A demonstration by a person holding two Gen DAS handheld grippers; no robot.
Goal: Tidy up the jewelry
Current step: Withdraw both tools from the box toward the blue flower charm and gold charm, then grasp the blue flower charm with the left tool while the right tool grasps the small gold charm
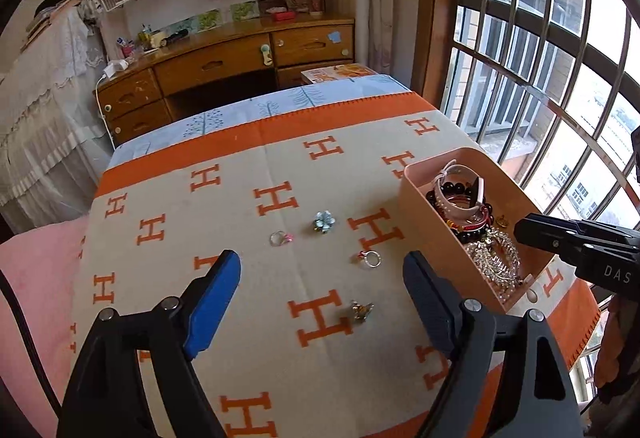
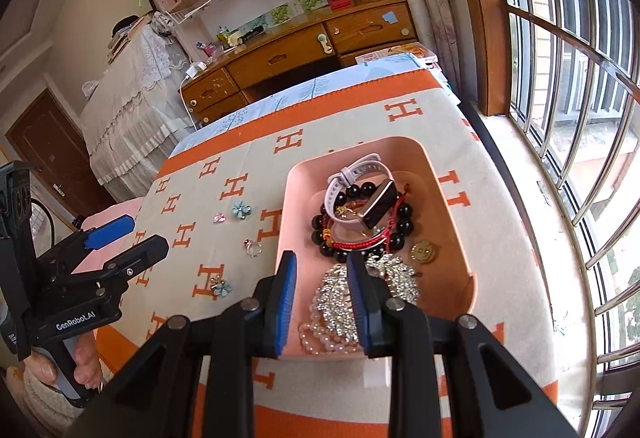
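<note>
A peach tray (image 1: 416, 194) (image 2: 448, 198) holds a white watch (image 2: 356, 170), black bead bracelets (image 2: 400, 222), a rhinestone piece (image 2: 336, 302), pearls and a gold brooch (image 2: 423, 251). On the H-pattern blanket lie a blue flower brooch (image 1: 323, 221) (image 2: 241, 209), a pink ring (image 1: 280, 237) (image 2: 219, 218), a silver ring (image 1: 370, 258) (image 2: 253, 247) and a small flower brooch (image 1: 361, 310) (image 2: 221, 285). My left gripper (image 1: 320, 286) (image 2: 132, 232) is open and empty above the loose pieces. My right gripper (image 2: 322, 270) (image 1: 528, 230) hovers open and empty over the tray's near end.
The blanket (image 1: 240, 206) covers a table beside a barred window (image 1: 540, 58). A wooden desk (image 1: 240, 58) with shelves of books stands beyond the far edge. A pink cushion (image 1: 36, 278) lies at the left.
</note>
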